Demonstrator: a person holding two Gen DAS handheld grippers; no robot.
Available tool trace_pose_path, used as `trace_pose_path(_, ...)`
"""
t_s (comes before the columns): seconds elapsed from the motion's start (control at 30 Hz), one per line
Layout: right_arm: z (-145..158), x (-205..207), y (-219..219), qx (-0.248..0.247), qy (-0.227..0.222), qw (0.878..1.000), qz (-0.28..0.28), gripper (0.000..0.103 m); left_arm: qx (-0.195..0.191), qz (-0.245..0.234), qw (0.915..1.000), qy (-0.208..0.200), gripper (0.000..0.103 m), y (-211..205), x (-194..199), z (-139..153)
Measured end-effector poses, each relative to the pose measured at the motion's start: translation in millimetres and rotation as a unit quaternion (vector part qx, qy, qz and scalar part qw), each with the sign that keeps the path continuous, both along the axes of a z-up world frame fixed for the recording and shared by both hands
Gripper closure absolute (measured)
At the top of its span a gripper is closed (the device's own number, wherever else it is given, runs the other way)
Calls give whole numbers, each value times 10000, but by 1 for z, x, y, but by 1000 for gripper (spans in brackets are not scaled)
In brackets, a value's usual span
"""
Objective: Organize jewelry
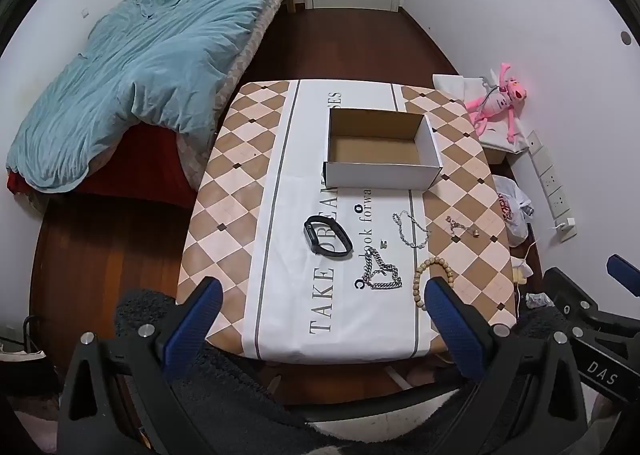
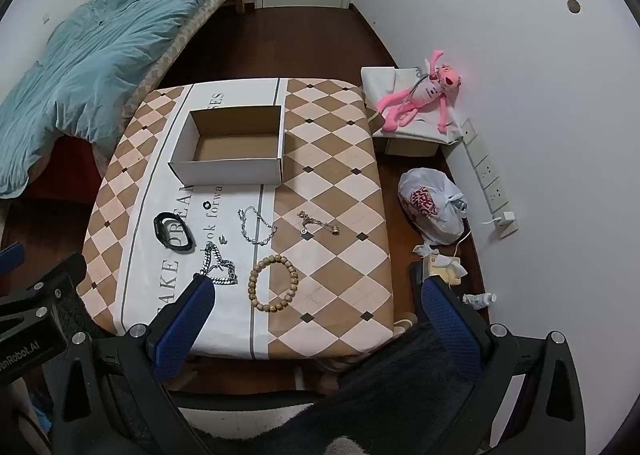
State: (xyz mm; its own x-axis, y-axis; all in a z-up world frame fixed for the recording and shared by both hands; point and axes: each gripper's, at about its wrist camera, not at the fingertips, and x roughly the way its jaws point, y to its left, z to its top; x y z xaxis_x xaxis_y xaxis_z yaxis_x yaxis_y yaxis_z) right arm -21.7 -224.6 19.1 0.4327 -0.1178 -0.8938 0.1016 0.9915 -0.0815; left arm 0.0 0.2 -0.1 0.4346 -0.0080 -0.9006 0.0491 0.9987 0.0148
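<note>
Cardboard box [image 1: 382, 151], open and bare inside, sits at the far middle of the bench [image 1: 240, 183]. Nearer lie a black wristband [image 1: 328, 241], a chunky silver chain [image 1: 378, 273], a wooden bead bracelet [image 2: 274, 283], a thin silver chain [image 2: 256, 225] and a small charm bracelet [image 2: 318, 225], all apart. Left gripper [image 1: 320, 319] and right gripper [image 2: 316, 311] hover over the near edge, jaws wide apart, holding nothing.

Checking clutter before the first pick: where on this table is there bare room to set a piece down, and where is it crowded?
Bare: the checkered strip left of the black wristband, and the checkered corner right of the cardboard box. The box's floor is empty too. Crowded: the band in front of the box, where the chunky chain, bead bracelet, thin silver chain and small gold chain lie close.
</note>
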Motion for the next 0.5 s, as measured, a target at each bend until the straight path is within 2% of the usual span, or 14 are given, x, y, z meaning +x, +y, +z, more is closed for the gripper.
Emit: trace_pose_path(0.5,6,2,3,-58,-19,10000,-16,0,-14,-9,10000,-28,0,0,1,-1)
